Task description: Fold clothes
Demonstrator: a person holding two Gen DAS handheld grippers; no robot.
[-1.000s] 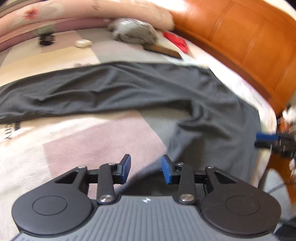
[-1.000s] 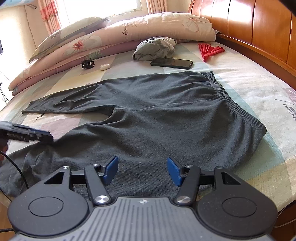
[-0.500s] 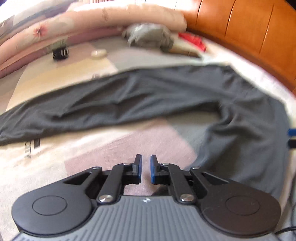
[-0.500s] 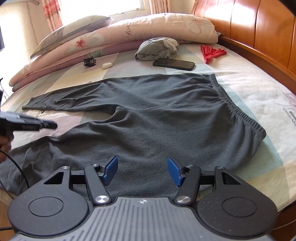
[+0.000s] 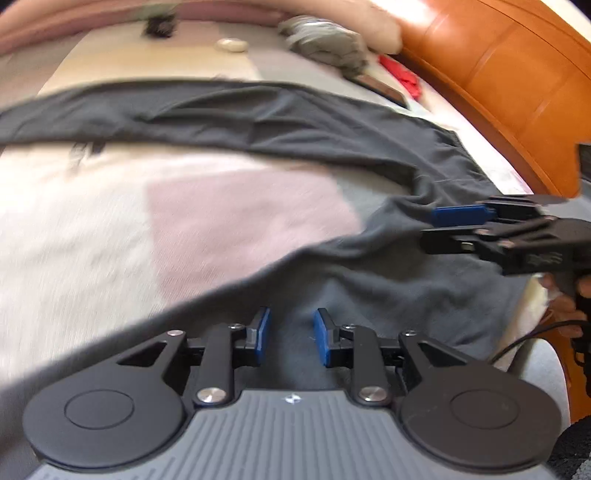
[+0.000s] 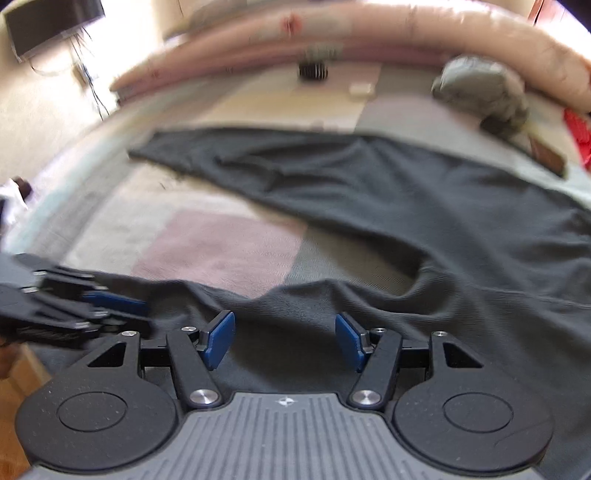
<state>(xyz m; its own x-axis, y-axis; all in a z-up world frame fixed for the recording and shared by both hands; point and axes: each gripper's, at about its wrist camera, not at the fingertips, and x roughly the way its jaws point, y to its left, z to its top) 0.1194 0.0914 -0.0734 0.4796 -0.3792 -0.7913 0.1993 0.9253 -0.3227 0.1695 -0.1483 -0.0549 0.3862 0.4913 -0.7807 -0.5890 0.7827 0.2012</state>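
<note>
A bed (image 6: 229, 251) fills most of both views, covered in a sheet of pale pink, cream and grey blocks. Long pink floral pillows (image 6: 369, 40) lie along its far edge. A glossy orange-brown wooden headboard (image 5: 517, 85) rises at the right side. Beyond the bed stands a cream wall (image 6: 44, 96) with a dark screen (image 6: 51, 22) mounted high and cables hanging below it. Bright daylight washes the bedding.

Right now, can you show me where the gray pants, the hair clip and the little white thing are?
gray pants (image 6: 424, 206): right wrist view, middle of the far leg.
hair clip (image 6: 313, 69): right wrist view, its dark teeth.
little white thing (image 5: 232, 45): left wrist view, its middle.
</note>
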